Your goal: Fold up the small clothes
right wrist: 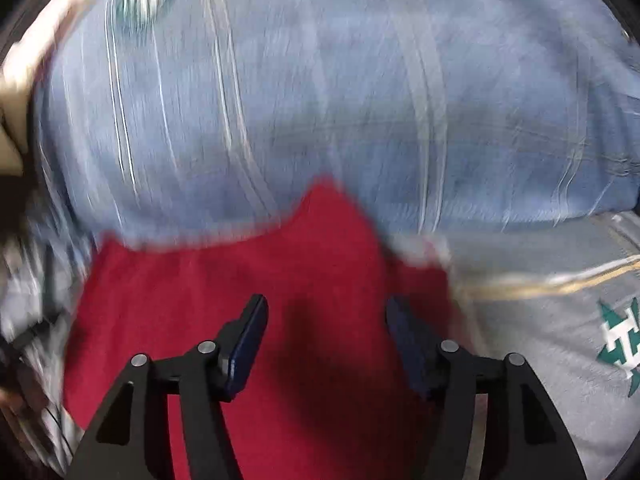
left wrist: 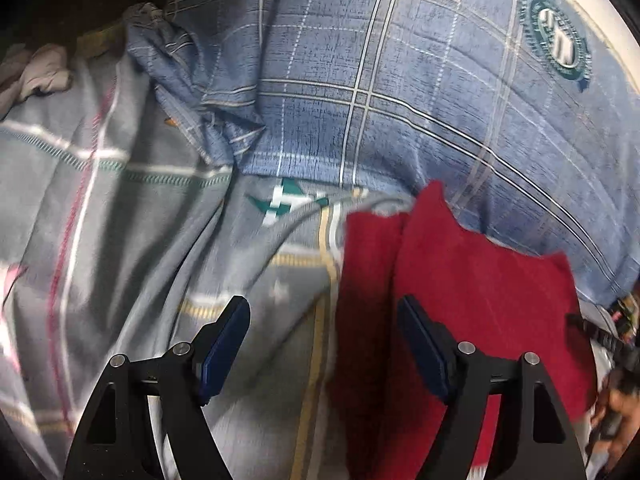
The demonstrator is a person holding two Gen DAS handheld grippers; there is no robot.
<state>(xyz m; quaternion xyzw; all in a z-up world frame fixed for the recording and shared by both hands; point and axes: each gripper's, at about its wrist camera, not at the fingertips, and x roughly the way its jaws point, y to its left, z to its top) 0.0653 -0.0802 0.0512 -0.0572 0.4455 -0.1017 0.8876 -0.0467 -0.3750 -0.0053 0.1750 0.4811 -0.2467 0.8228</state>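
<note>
A small red garment point(left wrist: 472, 292) lies on a grey checked bedsheet point(left wrist: 120, 220), up against a blue plaid pillow point(left wrist: 400, 80). My left gripper point(left wrist: 324, 312) is open and empty, above the sheet at the garment's left edge; its right finger point(left wrist: 424, 344) is over the red cloth. In the right wrist view the red garment point(right wrist: 240, 280) fills the lower middle. My right gripper point(right wrist: 326, 312) is open and empty just above it. That view is blurred by motion.
The blue plaid pillow point(right wrist: 320, 100) runs across the back of both views. A crumpled pale pink cloth point(left wrist: 44, 72) lies at the far left. Grey sheet point(right wrist: 540, 320) with a green emblem lies right of the garment.
</note>
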